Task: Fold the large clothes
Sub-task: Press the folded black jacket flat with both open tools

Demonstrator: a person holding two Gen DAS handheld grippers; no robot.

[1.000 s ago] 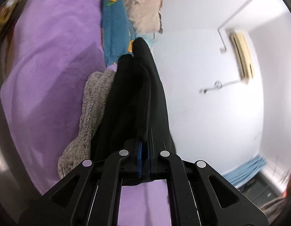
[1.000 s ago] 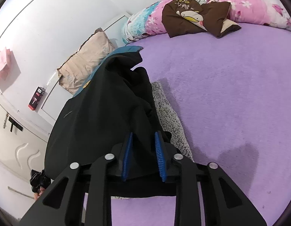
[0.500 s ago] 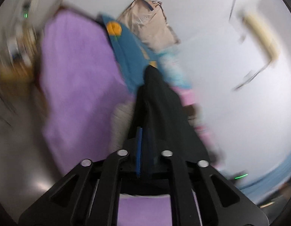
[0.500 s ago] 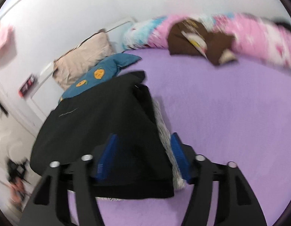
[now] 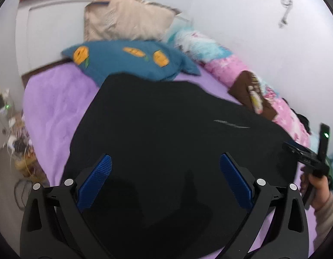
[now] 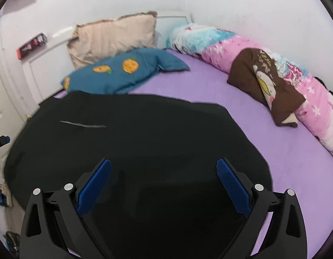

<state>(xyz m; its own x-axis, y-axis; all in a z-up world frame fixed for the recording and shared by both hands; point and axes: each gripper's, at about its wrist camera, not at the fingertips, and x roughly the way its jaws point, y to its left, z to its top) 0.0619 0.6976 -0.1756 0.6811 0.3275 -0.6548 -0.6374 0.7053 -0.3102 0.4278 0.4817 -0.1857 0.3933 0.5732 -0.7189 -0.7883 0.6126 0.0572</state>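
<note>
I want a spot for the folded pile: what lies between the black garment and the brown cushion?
Only bare purple bedsheet separates the black garment from the brown cushion; the right wrist view shows it.

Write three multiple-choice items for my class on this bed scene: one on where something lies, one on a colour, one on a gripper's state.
1. Where does the black garment lie?
A. spread on the purple bed
B. hung on the wall
C. on the floor

2. What colour is the pillow with orange prints?
A. pink
B. teal blue
C. brown

3. How do both grippers stand?
A. shut on the garment
B. shut on nothing
C. jaws wide apart, gripping nothing

Answers:
1 A, the garment lies flat across the bed in both views.
2 B, it is teal, lying beyond the garment.
3 C, left gripper and right gripper show blue pads spread wide and still opening, pressing on no cloth.
</note>
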